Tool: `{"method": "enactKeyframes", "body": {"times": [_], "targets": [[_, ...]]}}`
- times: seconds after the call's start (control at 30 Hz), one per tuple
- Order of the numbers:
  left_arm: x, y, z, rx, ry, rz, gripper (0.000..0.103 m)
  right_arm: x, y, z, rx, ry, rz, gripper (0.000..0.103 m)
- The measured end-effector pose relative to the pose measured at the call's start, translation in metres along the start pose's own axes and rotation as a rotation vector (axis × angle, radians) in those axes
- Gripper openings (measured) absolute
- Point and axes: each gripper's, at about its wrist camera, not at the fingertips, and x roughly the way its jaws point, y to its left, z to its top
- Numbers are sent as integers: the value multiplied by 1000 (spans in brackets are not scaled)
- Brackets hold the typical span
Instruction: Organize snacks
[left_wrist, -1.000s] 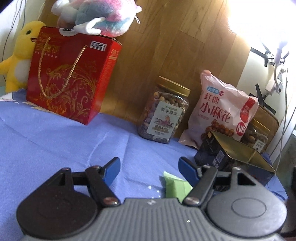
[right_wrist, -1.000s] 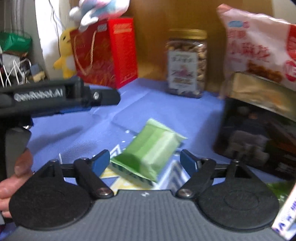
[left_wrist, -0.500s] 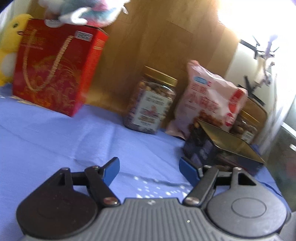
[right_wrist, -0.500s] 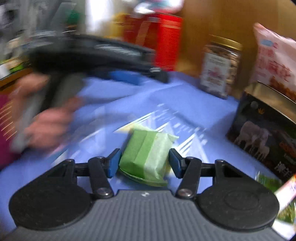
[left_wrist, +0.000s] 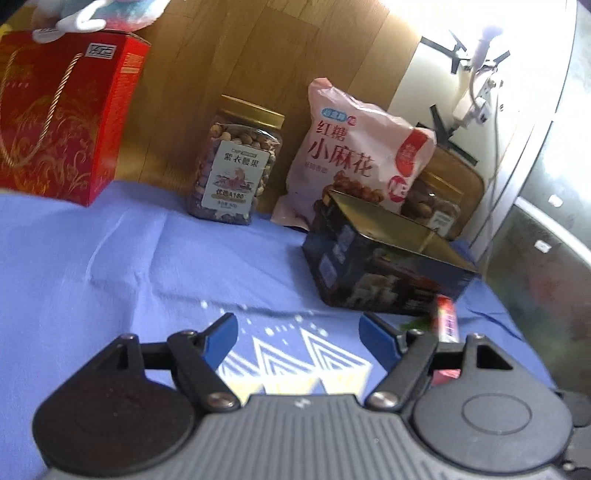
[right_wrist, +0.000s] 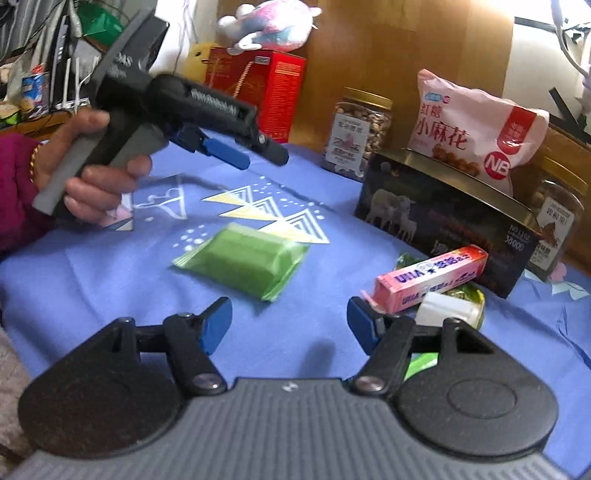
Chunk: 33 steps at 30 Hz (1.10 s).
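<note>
Jar (left_wrist: 236, 166), pink bag (left_wrist: 354, 158) and dark box (left_wrist: 384, 266) line the wall.

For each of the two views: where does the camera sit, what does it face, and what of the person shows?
Left wrist: on the left gripper, facing the nut jar and dark box; only its own open jaws show.
Right wrist: on the right gripper, jaws opening, facing the green packet; a hand holding the left gripper shows.
Shared: jar, box, pink bag.

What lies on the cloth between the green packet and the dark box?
Only bare blue cloth with its printed triangles separates the green packet from the dark box, in the right wrist view.
</note>
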Motion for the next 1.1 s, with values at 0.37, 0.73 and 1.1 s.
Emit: {"method": "enactKeyframes", "body": {"times": [0.37,0.73,1.1], "targets": [[-36,-25,-35,-52,112,-77,75,25,-9,12,101,22,129,76],[-2,-57,-49,11,175,-35,62,30,7,14,55,-6,117,44],[-7,-100,-6,150,47,-93,61,5,-17,25,114,-154,-9,38]]}}
